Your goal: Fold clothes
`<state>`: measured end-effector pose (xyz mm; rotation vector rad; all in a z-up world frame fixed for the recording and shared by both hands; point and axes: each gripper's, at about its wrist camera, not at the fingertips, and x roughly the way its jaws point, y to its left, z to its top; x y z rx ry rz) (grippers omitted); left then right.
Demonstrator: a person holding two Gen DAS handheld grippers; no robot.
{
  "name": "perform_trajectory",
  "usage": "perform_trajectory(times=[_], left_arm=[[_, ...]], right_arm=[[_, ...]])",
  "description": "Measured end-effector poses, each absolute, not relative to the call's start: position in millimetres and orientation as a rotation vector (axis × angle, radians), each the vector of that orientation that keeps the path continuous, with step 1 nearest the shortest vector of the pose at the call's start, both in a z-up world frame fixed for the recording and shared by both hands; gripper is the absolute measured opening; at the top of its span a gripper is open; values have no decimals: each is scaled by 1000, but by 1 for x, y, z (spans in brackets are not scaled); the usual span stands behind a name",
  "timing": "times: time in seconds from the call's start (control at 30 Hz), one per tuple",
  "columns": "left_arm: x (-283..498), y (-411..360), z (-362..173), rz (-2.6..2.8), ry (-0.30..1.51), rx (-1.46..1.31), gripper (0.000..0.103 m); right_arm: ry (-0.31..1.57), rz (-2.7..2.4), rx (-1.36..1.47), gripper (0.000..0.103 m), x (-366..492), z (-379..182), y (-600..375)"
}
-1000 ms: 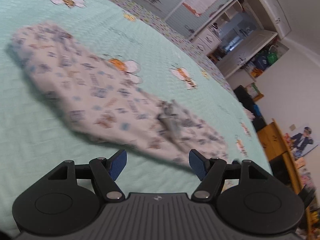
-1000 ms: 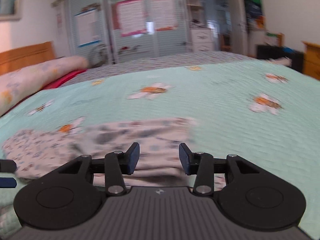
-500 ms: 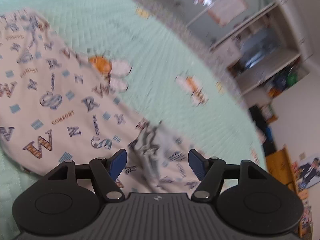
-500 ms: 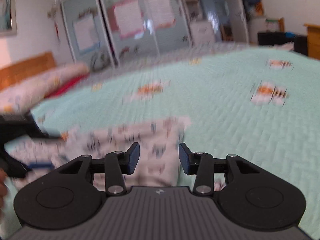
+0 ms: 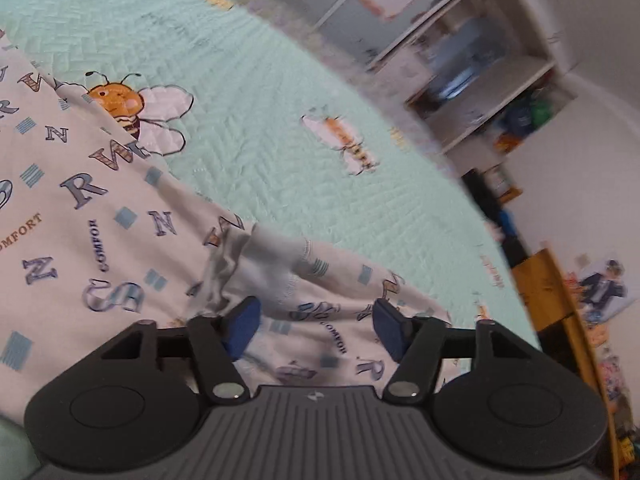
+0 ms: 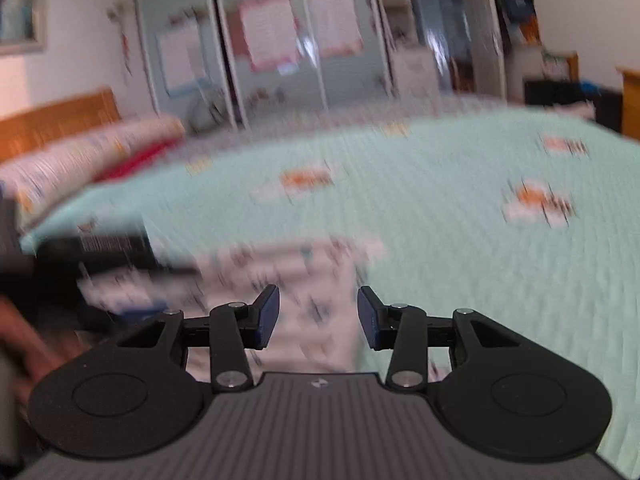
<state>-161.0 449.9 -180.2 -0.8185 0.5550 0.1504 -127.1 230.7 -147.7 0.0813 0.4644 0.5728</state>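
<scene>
The letter-printed garment (image 5: 120,240) is being kept spread on the green bedspread (image 5: 280,140), filling the lower left of the frame. The left gripper (image 5: 316,322) is being narrowed just above its crumpled edge, nothing clamped. The right gripper (image 6: 318,316) is being held half open over the blurred cloth.

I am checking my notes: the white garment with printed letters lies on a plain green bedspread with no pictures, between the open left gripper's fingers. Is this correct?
Not quite. The bedspread is not plain: the left wrist view shows cartoon bees printed on it. The rest holds: the white lettered garment lies on it, reaching between the open left gripper fingers.
</scene>
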Motion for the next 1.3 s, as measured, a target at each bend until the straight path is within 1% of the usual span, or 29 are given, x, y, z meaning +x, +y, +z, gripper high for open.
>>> perform_trajectory(times=[0.07,0.13,0.23,0.27,0.3,0.37,0.47,0.53,0.57,0.6,0.67,0.77,0.83,0.93,1.03,1.1,1.3], left_arm=[[-169,455,-181,134,547,-824,51],[-175,456,-179,132,547,-833,51],[-181,450,-172,137,549,-811,52],[-184,449,-169,142,547,-803,55],[-187,448,-164,148,541,-792,62],[-197,443,-154,149,508,-761,71],[-209,442,-145,137,476,-745,72],[-217,447,-143,144,477,-756,72],[-221,450,-142,153,480,-758,72],[-225,454,-142,168,484,-755,72],[-235,461,-143,205,494,-750,72],[-255,474,-145,276,514,-739,72],[-269,482,-147,305,509,-746,72],[-282,494,-151,334,505,-785,72],[-290,502,-152,351,493,-820,72],[-295,504,-148,352,479,-821,72],[-302,507,-148,357,472,-840,72]], right_arm=[[474,595,69,47,-120,-149,244],[509,609,43,47,-110,-155,258],[635,599,-19,47,-102,-179,271],[668,594,-38,47,-102,-186,273],[667,600,-33,47,-105,-184,272],[644,619,-9,47,-111,-172,269],[565,648,6,48,-110,-150,280],[557,648,1,48,-100,-143,297],[566,646,-2,48,-91,-142,306],[581,642,-10,51,-81,-144,316],[682,614,-54,56,-62,-163,337],[739,546,-114,56,-66,-171,353],[719,573,-97,56,-77,-159,361],[680,631,-149,56,-88,-150,381],[754,633,-191,56,-82,-161,408],[786,611,-214,60,-82,-168,419],[768,595,-219,60,-99,-155,419]])
